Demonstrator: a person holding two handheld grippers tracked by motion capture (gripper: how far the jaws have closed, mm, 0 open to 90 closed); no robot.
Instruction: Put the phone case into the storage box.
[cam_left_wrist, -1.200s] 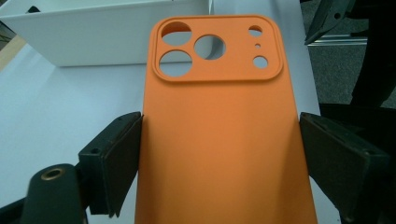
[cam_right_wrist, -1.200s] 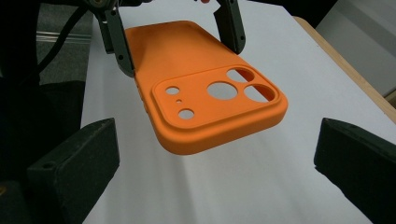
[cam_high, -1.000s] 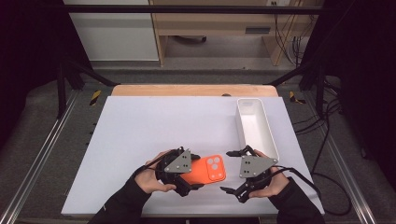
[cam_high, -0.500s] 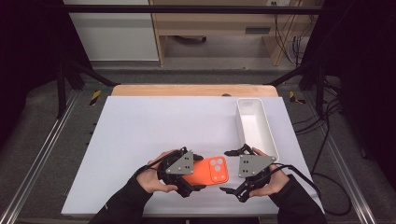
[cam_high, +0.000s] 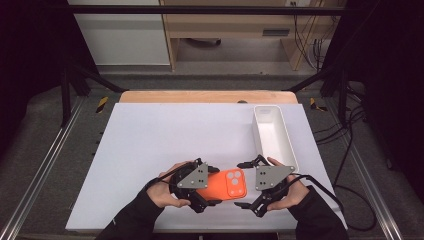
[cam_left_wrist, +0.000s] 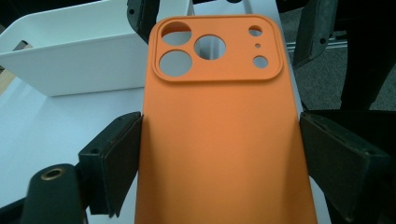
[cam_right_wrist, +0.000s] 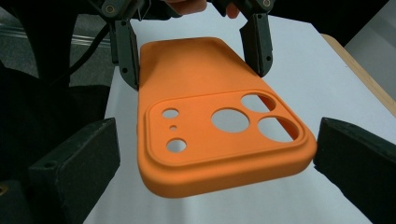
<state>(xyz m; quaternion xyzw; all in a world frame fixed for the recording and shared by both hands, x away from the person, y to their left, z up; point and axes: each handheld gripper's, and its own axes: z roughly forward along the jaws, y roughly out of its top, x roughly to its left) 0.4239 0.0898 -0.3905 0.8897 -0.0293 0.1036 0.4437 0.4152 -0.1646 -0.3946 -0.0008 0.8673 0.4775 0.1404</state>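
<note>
An orange phone case (cam_high: 222, 187) hangs just above the white table near its front edge, back side up with the camera cut-outs toward the right. My left gripper (cam_high: 210, 186) is shut on the case, and its pads (cam_left_wrist: 122, 154) press the two long edges of the case (cam_left_wrist: 219, 140). My right gripper (cam_high: 242, 185) is open, with one jaw on each side of the camera end. In the right gripper view a gap shows between each pad (cam_right_wrist: 79, 168) and the case (cam_right_wrist: 210, 112). The left gripper (cam_right_wrist: 194, 51) grips the case's far end there.
A long white tray (cam_high: 260, 135) stands at the right of the white table top (cam_high: 165, 135), just beyond my right hand; its wall (cam_left_wrist: 74, 56) rises behind the case. A wooden strip runs along the table's far edge. Cables trail off to the right.
</note>
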